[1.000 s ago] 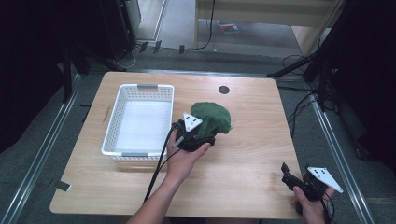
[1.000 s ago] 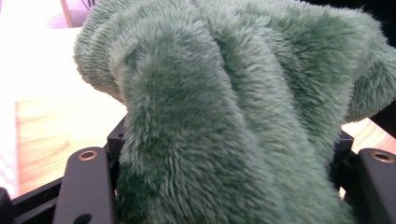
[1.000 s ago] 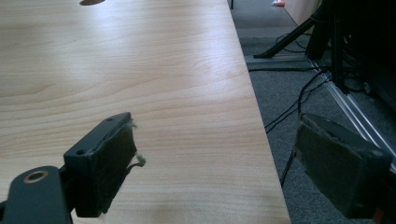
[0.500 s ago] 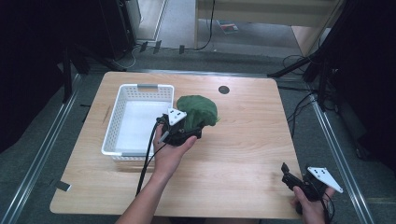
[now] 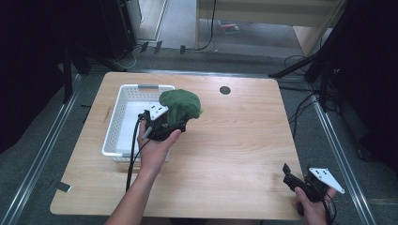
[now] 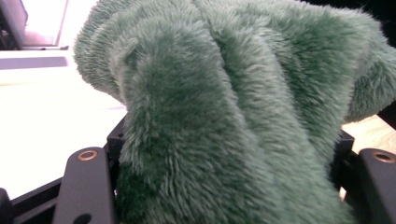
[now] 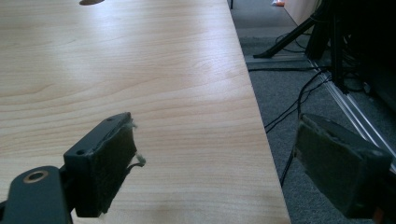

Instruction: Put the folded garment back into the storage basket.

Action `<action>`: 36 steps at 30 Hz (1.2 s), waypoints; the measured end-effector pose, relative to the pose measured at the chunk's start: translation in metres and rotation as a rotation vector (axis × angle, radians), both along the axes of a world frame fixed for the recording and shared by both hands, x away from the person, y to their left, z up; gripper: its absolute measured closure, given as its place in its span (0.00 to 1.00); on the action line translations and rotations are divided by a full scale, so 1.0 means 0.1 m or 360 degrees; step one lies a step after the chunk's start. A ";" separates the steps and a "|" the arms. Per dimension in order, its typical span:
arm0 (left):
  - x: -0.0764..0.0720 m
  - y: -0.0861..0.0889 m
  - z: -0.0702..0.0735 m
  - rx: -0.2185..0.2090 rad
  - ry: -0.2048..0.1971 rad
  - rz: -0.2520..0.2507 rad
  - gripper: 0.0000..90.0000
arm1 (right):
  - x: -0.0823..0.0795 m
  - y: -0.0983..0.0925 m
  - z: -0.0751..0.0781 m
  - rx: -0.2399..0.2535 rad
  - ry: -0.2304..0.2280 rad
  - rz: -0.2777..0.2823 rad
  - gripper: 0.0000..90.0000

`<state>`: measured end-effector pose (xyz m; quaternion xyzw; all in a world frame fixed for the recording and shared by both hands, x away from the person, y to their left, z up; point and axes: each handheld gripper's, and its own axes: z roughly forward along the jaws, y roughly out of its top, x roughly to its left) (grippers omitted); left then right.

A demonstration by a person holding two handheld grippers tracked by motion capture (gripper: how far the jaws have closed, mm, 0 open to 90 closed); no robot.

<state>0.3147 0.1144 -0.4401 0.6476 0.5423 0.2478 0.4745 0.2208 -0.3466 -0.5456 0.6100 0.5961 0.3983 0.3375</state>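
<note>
While the table (image 5: 225, 154) lies under both my hands, the basket (image 5: 123, 112) sits on its left half, and I hold the green plush (image 5: 180, 105) clamped in my left gripper (image 5: 170, 125) over the basket's right rim. My right gripper (image 5: 296, 182) rests at the table's near right corner, its 2 jaws spread apart.

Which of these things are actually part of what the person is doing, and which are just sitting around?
In use, it seems:
- green plush cloth, clamped in the left gripper
- white basket, which the cloth is held beside

Just lying about:
- right gripper, open at the table's corner
- dark round hole in the wooden table
- cables on the floor
</note>
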 end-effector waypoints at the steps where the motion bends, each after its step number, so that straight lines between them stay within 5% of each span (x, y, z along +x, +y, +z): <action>1: 0.00 0.03 0.00 -0.0002 0.0003 0.0008 0.34 | 0.00 0.00 0.00 0.0000 0.0000 0.0000 0.15; 21: 0.09 0.49 -0.08 -0.0043 0.0047 0.0168 0.34 | 0.00 0.00 0.00 -0.0002 0.0004 -0.0004 0.15; 29: 0.24 0.64 -0.17 -0.0051 0.0016 0.0275 0.34 | 0.00 0.00 0.00 -0.0002 0.0003 -0.0003 0.15; 36: 0.38 0.77 -0.25 0.0026 -0.0004 0.0382 0.34 | 0.00 0.00 0.00 -0.0002 0.0003 -0.0002 0.15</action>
